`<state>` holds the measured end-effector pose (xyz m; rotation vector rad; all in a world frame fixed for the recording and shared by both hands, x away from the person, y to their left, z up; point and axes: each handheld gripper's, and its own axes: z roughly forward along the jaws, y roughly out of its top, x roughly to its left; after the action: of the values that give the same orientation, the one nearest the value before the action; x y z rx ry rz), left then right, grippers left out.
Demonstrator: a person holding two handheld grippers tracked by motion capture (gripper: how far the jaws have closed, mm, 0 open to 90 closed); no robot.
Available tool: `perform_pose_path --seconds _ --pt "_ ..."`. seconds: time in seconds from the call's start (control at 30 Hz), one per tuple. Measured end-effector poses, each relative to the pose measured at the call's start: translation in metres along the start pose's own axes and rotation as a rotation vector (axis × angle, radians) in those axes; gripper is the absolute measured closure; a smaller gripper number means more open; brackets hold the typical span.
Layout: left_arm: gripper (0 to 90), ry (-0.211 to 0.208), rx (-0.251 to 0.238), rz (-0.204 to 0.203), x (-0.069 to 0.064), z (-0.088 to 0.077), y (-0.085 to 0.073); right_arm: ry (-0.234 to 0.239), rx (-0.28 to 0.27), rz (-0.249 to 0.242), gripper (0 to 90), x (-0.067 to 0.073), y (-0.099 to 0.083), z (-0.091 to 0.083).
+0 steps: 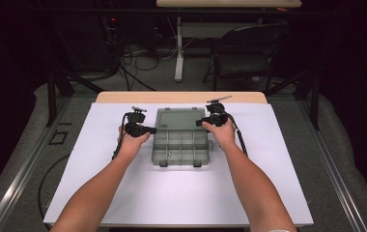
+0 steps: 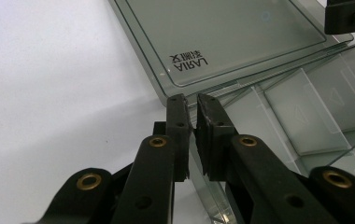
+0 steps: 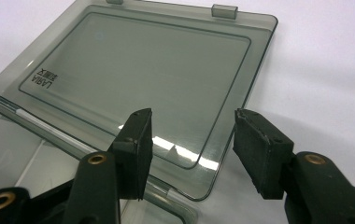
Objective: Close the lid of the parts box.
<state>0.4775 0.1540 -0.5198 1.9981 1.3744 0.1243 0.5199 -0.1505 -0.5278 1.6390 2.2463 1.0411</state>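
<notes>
A clear grey plastic compartment box [image 1: 180, 155] lies open on the white sheet, its lid [image 1: 179, 119] flat behind the tray. My left gripper [image 1: 152, 129] is at the tray's left side. In the left gripper view the left gripper [image 2: 192, 100] is shut on the thin side wall of the box [image 2: 315, 112], just beside the lid [image 2: 227, 42]. My right gripper [image 1: 201, 123] is at the box's right side near the hinge. It stands open [image 3: 192, 121] above the lid's [image 3: 143, 70] corner, with nothing pinched. The compartments look empty.
A white sheet [image 1: 123, 193] covers most of the wooden table [image 1: 181, 96]. Both forearms reach in from the bottom edge. Beyond the table stand a black chair [image 1: 244, 53] and a white table leg [image 1: 179, 48], with cables on the floor.
</notes>
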Motion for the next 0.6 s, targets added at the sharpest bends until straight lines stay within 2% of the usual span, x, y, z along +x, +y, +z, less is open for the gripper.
perform_pose_path --seconds 0.6 --pt "83.8 0.009 0.003 0.008 -0.0017 0.0002 -0.0001 0.009 0.021 0.032 45.0 -0.0028 -0.0019 0.0046"
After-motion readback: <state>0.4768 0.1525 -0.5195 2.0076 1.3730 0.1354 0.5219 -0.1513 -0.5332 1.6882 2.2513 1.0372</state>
